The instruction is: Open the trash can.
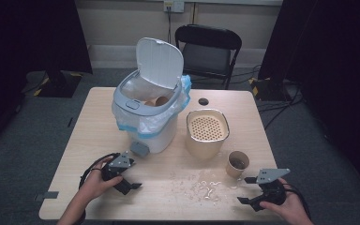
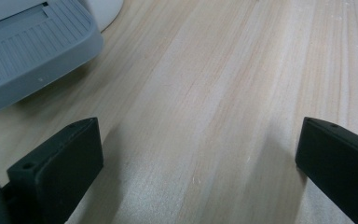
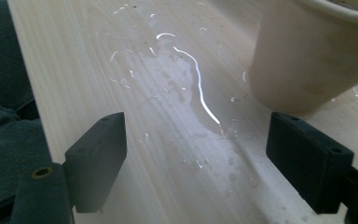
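Note:
My left gripper [image 1: 129,186] rests low over the table's front left, just before the white pedal bin [image 1: 150,117]. Its jaws stand wide open over bare wood [image 2: 196,135], with the bin's grey pedal [image 2: 28,51] close by. My right gripper [image 1: 245,190] sits at the front right, pointing left toward a water spill [image 1: 206,187]. It is open and nothing is between its fingers [image 3: 196,135]; the puddle [image 3: 191,88] lies ahead of them. A brown paper cup [image 1: 237,163] stands just beyond the right gripper, seen as a beige wall [image 3: 307,60] in the right gripper view.
The bin's lid is up, and its plastic liner holds brown cups [image 1: 157,101]. A beige container with a perforated insert [image 1: 207,129] stands right of the bin. A black folding chair [image 1: 207,49] is behind the table. The table's front edge [image 3: 28,93] runs close to my right gripper.

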The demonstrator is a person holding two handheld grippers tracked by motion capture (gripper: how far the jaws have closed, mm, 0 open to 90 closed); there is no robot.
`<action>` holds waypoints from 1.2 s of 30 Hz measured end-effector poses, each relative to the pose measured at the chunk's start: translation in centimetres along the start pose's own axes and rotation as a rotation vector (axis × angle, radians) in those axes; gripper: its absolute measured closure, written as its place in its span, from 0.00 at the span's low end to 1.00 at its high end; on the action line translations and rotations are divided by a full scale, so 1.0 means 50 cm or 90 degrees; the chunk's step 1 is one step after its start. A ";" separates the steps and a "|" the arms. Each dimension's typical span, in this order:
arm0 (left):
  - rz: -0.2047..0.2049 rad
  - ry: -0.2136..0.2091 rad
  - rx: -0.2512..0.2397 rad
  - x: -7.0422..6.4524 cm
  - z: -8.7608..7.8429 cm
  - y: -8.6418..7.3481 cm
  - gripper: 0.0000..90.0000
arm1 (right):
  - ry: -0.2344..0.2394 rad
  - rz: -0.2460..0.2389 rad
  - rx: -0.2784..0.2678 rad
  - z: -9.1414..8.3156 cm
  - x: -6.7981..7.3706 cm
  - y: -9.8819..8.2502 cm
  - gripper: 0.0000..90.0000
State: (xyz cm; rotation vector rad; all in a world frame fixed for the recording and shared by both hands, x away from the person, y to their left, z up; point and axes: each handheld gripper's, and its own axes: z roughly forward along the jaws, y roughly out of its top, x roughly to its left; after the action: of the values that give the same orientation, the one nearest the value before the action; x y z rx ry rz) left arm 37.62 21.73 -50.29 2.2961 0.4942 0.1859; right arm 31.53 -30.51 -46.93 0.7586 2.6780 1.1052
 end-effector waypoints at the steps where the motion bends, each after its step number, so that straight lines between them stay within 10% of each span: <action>1: 0.000 0.000 0.000 0.000 0.000 0.000 0.00 | -0.004 0.004 -0.001 -0.001 -0.003 -0.001 0.22; 36: 0.001 -0.001 -0.001 0.000 0.000 0.000 0.00 | -0.074 0.048 -0.035 0.022 -0.085 0.022 0.20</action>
State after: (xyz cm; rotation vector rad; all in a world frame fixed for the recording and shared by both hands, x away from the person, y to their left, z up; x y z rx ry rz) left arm 37.63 21.73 -50.30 2.2954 0.4910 0.1849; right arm 35.97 -31.29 -47.20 0.8921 2.5329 1.1101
